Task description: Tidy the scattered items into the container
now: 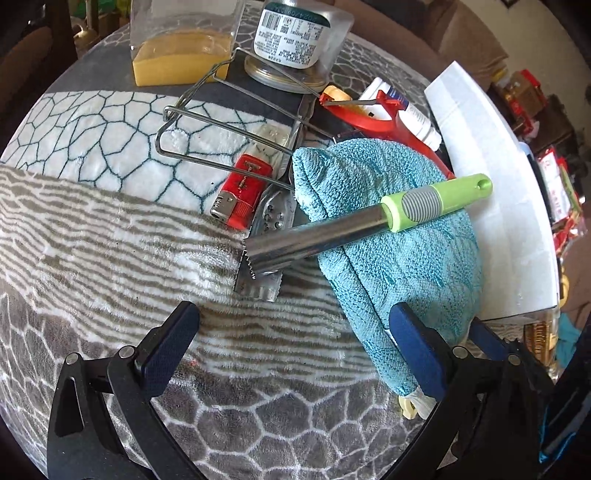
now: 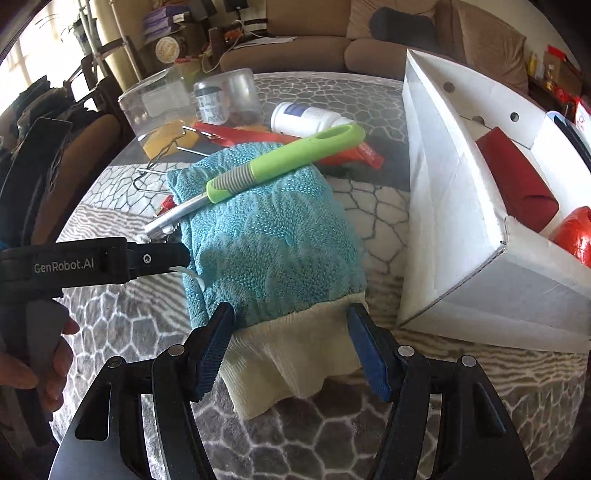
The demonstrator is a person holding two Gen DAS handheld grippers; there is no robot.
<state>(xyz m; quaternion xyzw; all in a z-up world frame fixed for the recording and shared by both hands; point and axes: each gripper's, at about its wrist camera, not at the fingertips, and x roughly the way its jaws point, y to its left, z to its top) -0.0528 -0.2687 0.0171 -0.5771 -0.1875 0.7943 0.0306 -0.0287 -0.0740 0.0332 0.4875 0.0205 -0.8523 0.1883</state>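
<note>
A teal oven mitt [image 2: 273,236] with a cream cuff [image 2: 291,354] lies on the blanket-covered table; it also shows in the left wrist view [image 1: 399,236]. A corer with a green handle [image 2: 280,158] and steel tube [image 1: 314,240] rests across it. My right gripper [image 2: 291,347] is open, its pads on either side of the cuff. My left gripper [image 1: 295,343] is open and empty, low over the blanket beside the mitt's left edge. The white box [image 2: 461,206] stands to the right, holding red items.
Behind the mitt lie a red lighter [image 1: 243,192], a wire clip [image 1: 207,129], a metal grater [image 1: 269,221], a red peeler [image 1: 373,114], a white bottle [image 2: 306,118], a clear tub with a yellow sponge [image 1: 177,55] and a jar [image 1: 291,33].
</note>
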